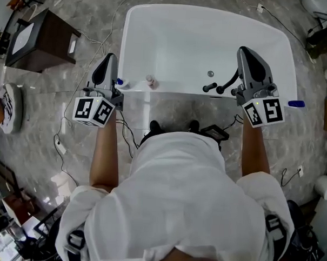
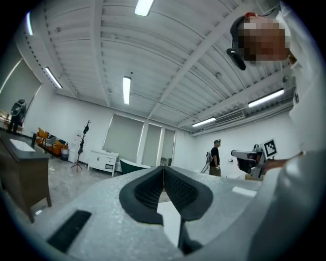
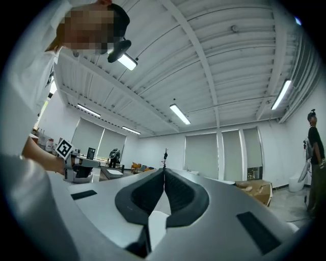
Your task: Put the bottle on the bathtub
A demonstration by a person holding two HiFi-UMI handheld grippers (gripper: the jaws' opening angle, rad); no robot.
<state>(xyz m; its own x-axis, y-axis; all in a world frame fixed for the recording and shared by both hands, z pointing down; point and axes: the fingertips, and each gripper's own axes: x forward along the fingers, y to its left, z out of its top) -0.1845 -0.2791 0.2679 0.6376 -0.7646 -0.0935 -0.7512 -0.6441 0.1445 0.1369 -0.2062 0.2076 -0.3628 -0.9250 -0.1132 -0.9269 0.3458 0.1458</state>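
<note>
Pale pink bottle (image 1: 150, 81) upright on near rim of white bathtub (image 1: 200, 42). Stands just to the right of left gripper (image 1: 108, 61), apart from it, and well apart from right gripper (image 1: 246, 54) farther along the same rim. Both grippers tilted up toward the ceiling, jaws pressed together at the tips, with nothing between them.
</note>
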